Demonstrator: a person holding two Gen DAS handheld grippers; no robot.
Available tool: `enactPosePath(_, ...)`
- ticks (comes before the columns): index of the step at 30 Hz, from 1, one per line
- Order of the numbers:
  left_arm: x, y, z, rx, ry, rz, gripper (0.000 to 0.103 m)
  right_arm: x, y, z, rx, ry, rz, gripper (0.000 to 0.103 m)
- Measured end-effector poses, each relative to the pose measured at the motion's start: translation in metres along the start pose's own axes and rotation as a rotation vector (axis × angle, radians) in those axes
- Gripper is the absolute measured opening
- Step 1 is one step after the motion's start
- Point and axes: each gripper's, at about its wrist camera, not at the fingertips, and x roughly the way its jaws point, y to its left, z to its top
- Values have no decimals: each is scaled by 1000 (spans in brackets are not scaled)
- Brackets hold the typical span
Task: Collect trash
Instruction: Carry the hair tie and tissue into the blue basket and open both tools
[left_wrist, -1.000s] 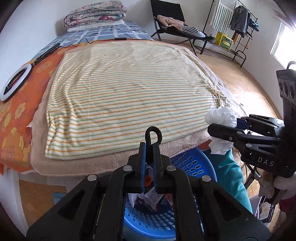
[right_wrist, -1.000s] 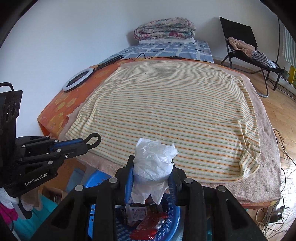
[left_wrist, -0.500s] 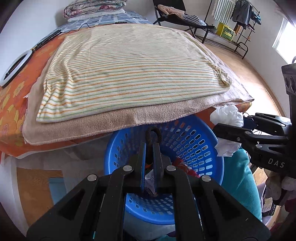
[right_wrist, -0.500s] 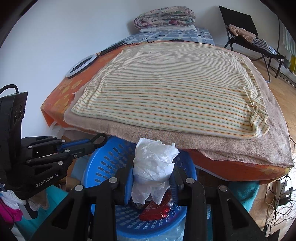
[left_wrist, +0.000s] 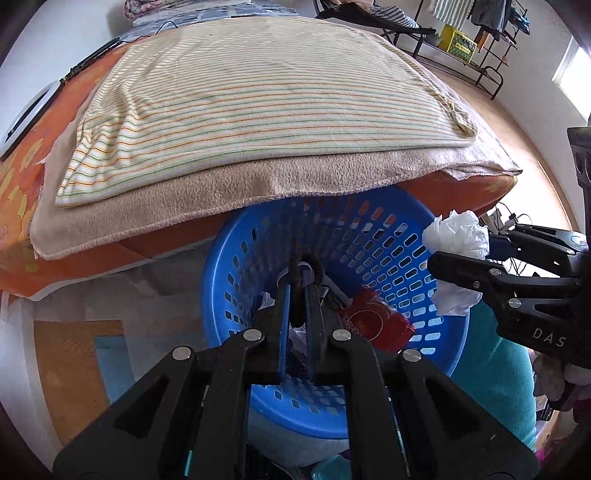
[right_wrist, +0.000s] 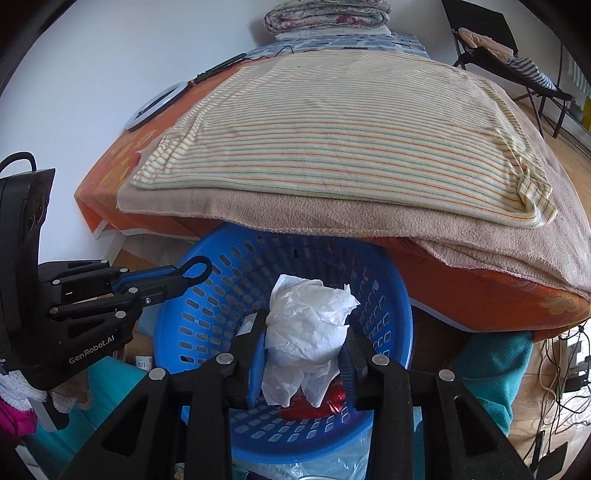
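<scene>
Holding a crumpled white tissue between its pads, the right gripper hangs over the blue basket. The left gripper is clamped on a small black ring above the same basket. A red wrapper lies inside. The bed's beige blanket overhangs the far rim.

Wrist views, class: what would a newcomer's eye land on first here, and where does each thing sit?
The blue basket stands at the foot of the bed, tucked under the beige blanket, with a red wrapper inside. Over it, the right gripper pinches a crumpled white tissue. The left gripper hangs shut over the basket, clamping a dark loop.
</scene>
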Motion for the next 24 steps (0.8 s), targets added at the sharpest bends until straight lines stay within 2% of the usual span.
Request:
enactPosePath(3, 2, -2, -1, 4, 6, 1, 5, 4, -1, -2, 4, 10, -3, 37)
enactPosePath(6, 4, -3, -2, 10, 13, 6, 5, 6, -3, -4, 6, 16, -8, 43)
enactPosePath(9, 6, -2, -2, 10, 19, 13, 10, 7, -5, -5, 6, 21, -18, 47)
enactPosePath(10, 6, -2, -2, 9, 19, 16, 13, 8, -5, -4, 8, 22, -19, 52)
enactPosePath(12, 6, -1, -2, 7, 17, 23, 18, 8, -7, -5, 14, 22, -21, 55)
enactPosePath(16, 5, 1, -2, 3, 3, 40, 42, 10, -8, -6, 17, 30, -24, 55)
enactPosePath(19, 4, 2, -1, 0, -4, 51, 49, 10, -9, -8, 19, 34, -29, 64)
enactPosePath(22, 4, 4, -1, -12, -9, 60, 63, 10, -10, -8, 20, 34, -34, 71)
enactPosePath(24, 3, 6, -1, -19, -10, 62, 64, 10, -11, -9, 22, 36, -37, 74)
